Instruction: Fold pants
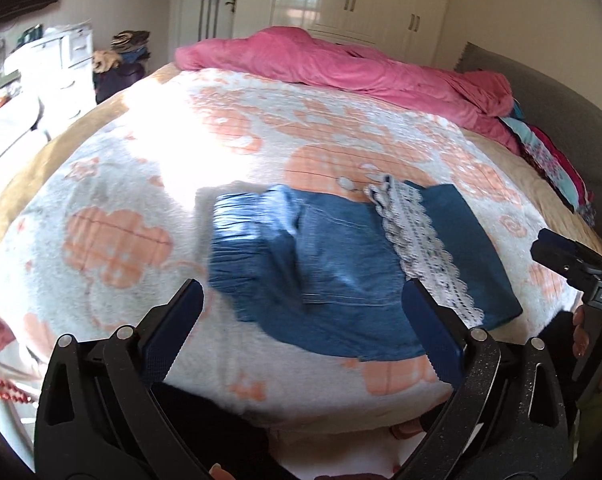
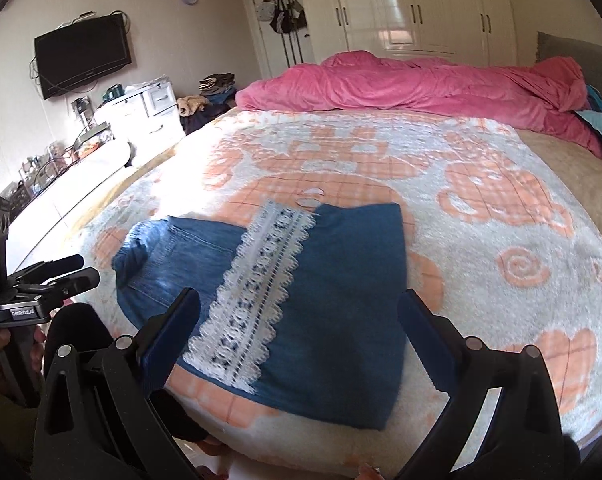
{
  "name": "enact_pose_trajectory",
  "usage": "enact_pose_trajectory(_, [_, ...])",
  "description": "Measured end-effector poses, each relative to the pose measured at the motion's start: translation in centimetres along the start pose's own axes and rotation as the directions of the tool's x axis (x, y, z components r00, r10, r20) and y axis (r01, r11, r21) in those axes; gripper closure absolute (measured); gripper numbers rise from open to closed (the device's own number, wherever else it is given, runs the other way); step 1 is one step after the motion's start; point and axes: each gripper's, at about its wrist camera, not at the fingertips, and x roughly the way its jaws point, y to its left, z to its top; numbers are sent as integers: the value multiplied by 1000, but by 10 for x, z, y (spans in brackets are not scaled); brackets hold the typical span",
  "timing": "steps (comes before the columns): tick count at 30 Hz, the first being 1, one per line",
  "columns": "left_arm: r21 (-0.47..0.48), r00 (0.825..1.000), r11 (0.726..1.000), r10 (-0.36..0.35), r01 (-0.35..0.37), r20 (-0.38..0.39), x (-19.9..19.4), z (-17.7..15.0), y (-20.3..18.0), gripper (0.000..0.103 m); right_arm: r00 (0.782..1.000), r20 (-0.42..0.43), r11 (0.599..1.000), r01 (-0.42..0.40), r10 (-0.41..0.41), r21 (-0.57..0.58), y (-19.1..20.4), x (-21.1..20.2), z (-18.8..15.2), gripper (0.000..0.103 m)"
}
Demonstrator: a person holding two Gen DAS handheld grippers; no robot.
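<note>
You are working in a bedroom, at the near edge of a bed (image 2: 481, 152) spread with a white and orange patterned blanket (image 1: 261, 128), a pink duvet (image 1: 341, 64) bunched along its far side and white wardrobes (image 2: 421, 4) behind it. The pants (image 1: 341, 264) lie flat on the blanket close to you, blue denim already doubled into a compact block, with a band of white lace trim (image 2: 257, 292) running across the top layer and the gathered waistband (image 1: 237, 236) at the left end. That placement near the edge makes sense: both of your hands can reach every corner without stretching over the bed.

Your left hand-held gripper (image 1: 305, 332) hangs above the waistband half with its 2 jaws spread wide and nothing between them. Your right hand-held gripper (image 2: 301, 336) hangs over the lace half, equally wide and empty. Neither touches the cloth, which I read as a release after a fold, so the task looks close to done, or 1 fold short.

No container takes part here; the white drawer unit (image 2: 141, 116) by the wall is shut, and the folded clothes (image 2: 217, 82) stacked beyond it sit in the open.
</note>
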Motion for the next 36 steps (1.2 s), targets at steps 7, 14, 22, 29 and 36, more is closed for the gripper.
enact_pose_trajectory(7, [-109, 1000, 994, 16, -16, 0, 0, -5, 41, 10, 998, -24, 991, -58, 55, -125, 45, 26, 34, 5])
enact_pose_trajectory(14, [-173, 999, 984, -39, 33, -26, 13, -13, 54, 10, 980, -112, 958, -184, 163, -221, 93, 69, 68, 5])
enact_pose_trajectory(22, [-310, 972, 926, -234, 214, -29, 31, -23, 61, 39, 948, -220, 918, -285, 228, -276, 130, 117, 92, 5])
enact_pose_trajectory(29, [-327, 959, 919, -267, 222, -98, 56, -34, 52, 53, 910, -332, 874, -360, 250, -327, 163, 155, 87, 5])
enact_pose_trajectory(36, [-347, 954, 907, -286, 239, -91, 62, -37, 57, 53, 893, -391, 843, -379, 225, -381, 190, 191, 79, 5])
